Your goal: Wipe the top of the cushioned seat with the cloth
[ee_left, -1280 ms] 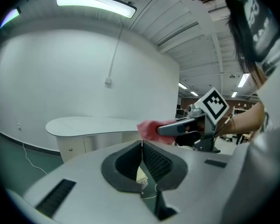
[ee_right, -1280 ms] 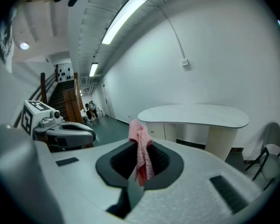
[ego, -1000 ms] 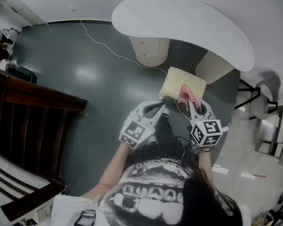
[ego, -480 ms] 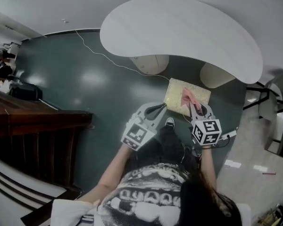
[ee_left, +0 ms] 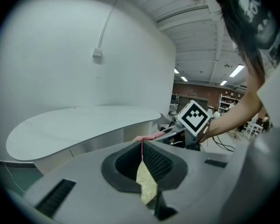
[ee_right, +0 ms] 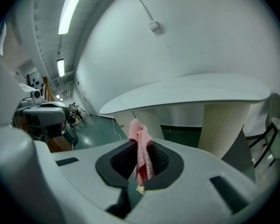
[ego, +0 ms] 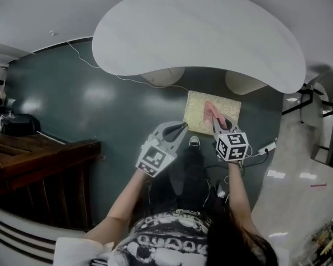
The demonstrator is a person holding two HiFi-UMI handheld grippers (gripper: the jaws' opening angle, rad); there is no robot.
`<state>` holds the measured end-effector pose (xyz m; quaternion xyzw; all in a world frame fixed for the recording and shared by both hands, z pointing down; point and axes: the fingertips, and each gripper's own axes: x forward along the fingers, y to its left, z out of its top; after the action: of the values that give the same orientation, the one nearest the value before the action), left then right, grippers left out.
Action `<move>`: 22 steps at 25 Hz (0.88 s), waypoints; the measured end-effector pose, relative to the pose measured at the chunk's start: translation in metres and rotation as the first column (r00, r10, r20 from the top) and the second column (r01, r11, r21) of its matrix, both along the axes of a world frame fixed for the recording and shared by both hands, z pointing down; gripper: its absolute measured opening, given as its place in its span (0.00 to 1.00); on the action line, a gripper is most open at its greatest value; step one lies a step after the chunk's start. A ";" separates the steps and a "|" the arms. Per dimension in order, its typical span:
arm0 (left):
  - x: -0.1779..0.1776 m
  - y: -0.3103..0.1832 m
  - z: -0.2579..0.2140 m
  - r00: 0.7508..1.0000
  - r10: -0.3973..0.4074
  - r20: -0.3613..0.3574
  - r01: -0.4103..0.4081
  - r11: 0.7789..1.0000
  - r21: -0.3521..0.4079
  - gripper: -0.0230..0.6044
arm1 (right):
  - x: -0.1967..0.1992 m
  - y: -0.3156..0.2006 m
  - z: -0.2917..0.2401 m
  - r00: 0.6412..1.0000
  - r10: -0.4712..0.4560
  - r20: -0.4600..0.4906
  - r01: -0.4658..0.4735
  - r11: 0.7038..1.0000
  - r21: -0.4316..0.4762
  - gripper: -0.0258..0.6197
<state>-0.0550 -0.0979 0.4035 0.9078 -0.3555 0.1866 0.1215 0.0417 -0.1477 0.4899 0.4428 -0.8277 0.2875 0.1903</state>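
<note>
The cushioned seat [ego: 197, 108] is a pale yellow square on the green floor, just in front of the white table. A pink cloth [ego: 212, 111] lies bunched on its top, right of centre. My right gripper [ego: 217, 124] is shut on that cloth; in the right gripper view the cloth [ee_right: 141, 154] stands pinched between the jaws of the right gripper [ee_right: 141, 146]. My left gripper [ego: 181, 127] is shut on nothing and hovers by the seat's near left corner. In the left gripper view of the left gripper [ee_left: 142, 143], a sliver of seat [ee_left: 147, 185] shows under the jaws.
A white kidney-shaped table [ego: 200, 35] overhangs the seat's far side, on two ribbed pedestal legs [ego: 163, 75] [ego: 244, 82]. A white cable [ego: 94, 68] runs over the floor. Dark wooden furniture [ego: 39, 159] stands at left. A power strip [ego: 266, 147] lies at right, a shoe [ego: 193, 142] near the seat.
The right gripper has carried the cloth from the seat's near right edge farther onto its top. The left gripper has come forward to the seat's corner. The head view has shifted forward.
</note>
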 end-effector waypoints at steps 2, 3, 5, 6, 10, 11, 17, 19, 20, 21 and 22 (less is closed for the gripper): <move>-0.001 -0.008 0.014 0.999 0.033 0.001 -0.033 0.999 -0.001 0.05 | -0.003 -0.007 0.021 0.999 0.033 -0.002 -0.033 0.999 -0.023 0.06; -0.002 -0.012 0.021 0.999 0.050 0.001 -0.050 0.999 -0.001 0.05 | -0.004 -0.010 0.032 0.999 0.048 -0.006 -0.048 0.998 -0.031 0.06; -0.003 -0.020 0.038 0.997 0.079 0.002 -0.079 0.997 0.001 0.05 | -0.008 -0.018 0.058 0.998 0.066 -0.022 -0.067 0.997 -0.048 0.06; -0.004 -0.024 0.048 0.996 0.089 0.004 -0.089 0.996 0.001 0.05 | -0.009 -0.022 0.074 0.997 0.069 -0.034 -0.071 0.996 -0.059 0.06; -0.008 -0.036 0.094 0.994 0.110 0.010 -0.110 0.994 -0.005 0.05 | -0.021 -0.034 0.141 0.995 0.052 -0.083 -0.061 0.992 -0.111 0.06; -0.009 -0.038 0.106 0.994 0.111 0.008 -0.111 0.994 -0.008 0.05 | -0.024 -0.037 0.157 0.994 0.050 -0.093 -0.061 0.991 -0.121 0.06; -0.012 -0.047 0.166 0.993 0.117 0.007 -0.117 0.993 -0.025 0.05 | -0.040 -0.053 0.240 0.990 0.045 -0.137 -0.069 0.983 -0.172 0.06; -0.015 -0.050 0.180 0.994 0.111 0.010 -0.111 0.993 -0.031 0.05 | -0.044 -0.060 0.260 0.988 0.041 -0.149 -0.069 0.980 -0.185 0.06; -0.017 -0.052 0.186 0.994 0.109 0.013 -0.108 0.994 -0.033 0.05 | -0.045 -0.064 0.268 0.987 0.041 -0.152 -0.070 0.979 -0.192 0.06; -0.020 -0.054 0.192 0.994 0.107 0.018 -0.106 0.994 -0.035 0.05 | -0.047 -0.067 0.275 0.987 0.042 -0.154 -0.072 0.977 -0.199 0.06; -0.024 -0.056 0.197 0.994 0.105 0.023 -0.104 0.994 -0.036 0.05 | -0.049 -0.071 0.283 0.987 0.042 -0.155 -0.074 0.976 -0.206 0.06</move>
<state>-0.0787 -0.1543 0.6007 0.9205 -0.3056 0.2101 0.1231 -0.0077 -0.2185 0.7724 0.4643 -0.7625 0.3452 0.2895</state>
